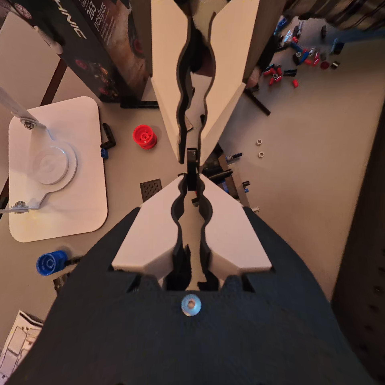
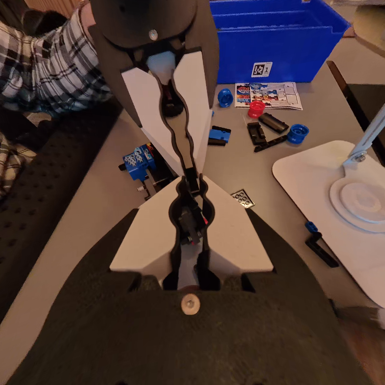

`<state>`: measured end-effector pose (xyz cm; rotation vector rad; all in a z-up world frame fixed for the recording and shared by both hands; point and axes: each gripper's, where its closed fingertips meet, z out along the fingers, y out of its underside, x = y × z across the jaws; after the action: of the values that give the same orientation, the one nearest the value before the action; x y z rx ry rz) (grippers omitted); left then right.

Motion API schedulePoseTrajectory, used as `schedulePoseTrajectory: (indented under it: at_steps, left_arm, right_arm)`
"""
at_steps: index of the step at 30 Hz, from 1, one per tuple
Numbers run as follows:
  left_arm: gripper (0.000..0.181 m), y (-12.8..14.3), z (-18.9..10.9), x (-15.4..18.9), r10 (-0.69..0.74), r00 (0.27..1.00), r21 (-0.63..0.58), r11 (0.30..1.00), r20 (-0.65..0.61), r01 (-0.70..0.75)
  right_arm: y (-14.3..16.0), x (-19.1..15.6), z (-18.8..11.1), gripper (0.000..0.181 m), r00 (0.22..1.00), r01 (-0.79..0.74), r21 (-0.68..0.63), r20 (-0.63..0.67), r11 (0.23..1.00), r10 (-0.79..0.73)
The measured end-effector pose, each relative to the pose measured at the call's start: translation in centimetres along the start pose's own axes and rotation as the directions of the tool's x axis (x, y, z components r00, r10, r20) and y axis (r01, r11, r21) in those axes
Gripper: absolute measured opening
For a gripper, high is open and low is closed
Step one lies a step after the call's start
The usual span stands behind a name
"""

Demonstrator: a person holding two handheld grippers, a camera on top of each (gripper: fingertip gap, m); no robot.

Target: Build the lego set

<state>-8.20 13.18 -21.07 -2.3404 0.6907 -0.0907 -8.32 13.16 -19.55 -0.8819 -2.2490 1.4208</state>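
**A:** Where is the piece they are working on?

**B:** It is a small black lego beam (image 1: 191, 168), short and narrow, held up over the grey table (image 1: 291, 187) between two sets of tips. Its long axis runs straight from one gripper to the other, along the line of both pairs of fingers. One end points at the left gripper (image 1: 191, 181), the other at the right gripper (image 1: 191, 155).

**A:** So which gripper has it?

**B:** Both seem to. The left gripper's jaws are drawn nearly together and pinch the near end of the beam. The right gripper's jaws are just as narrow and meet the far end. In the right wrist view, that gripper (image 2: 192, 183) also carries a dark lego sub-assembly with red bits (image 2: 190, 225) farther back between its fingers, and the beam (image 2: 191, 179) appears to join it, though I cannot tell how firmly.

**A:** What does the next move depend on?

**B:** I judge it is a straight push along that shared axis. Any tilt would jam the joint.

**A:** And around it?

**B:** Just beyond the beam, on the table, lies the blue and black lego chassis (image 2: 141, 164). A black flat plate with holes (image 1: 150, 188) lies just beside the left gripper's tips. A red lego wheel hub (image 1: 144, 136) stands farther off.
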Motion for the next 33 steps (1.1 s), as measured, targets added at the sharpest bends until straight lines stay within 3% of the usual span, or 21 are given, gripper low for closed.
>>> schedulePoseTrajectory:
  at_steps: [6,13,16,26,33]
  left_arm:
    - [0.006,-0.6,-0.4,-0.1,0.038,0.998,-0.011,0.999,0.044,-0.037]
    - [0.015,-0.6,-1.0,-0.4,-0.017,0.999,0.056,0.998,0.040,0.014]
    - [0.008,-1.1,-0.7,-0.5,-0.033,0.998,0.095,0.995,0.048,0.028]
    - [0.006,-0.9,-0.3,-0.4,-0.030,0.998,0.070,0.997,0.064,0.026]
    - [0.006,-1.0,-0.6,-0.4,-0.034,0.997,0.082,0.996,0.069,0.028]
  right_arm:
    - [0.1,-0.1,0.2,0.006,0.994,0.098,-0.104,-0.044,0.990,-0.103]
    - [-1.1,0.1,-0.8,0.005,0.999,0.038,0.032,-0.010,0.999,-0.037]
    - [-1.1,0.0,-1.0,0.006,1.000,0.011,0.061,0.023,0.998,-0.012]
    - [-0.9,-0.2,-0.5,0.013,0.998,0.055,-0.013,0.000,0.998,-0.055]
    - [-0.8,-0.1,-0.5,0.006,0.997,0.081,-0.034,-0.010,0.996,-0.081]
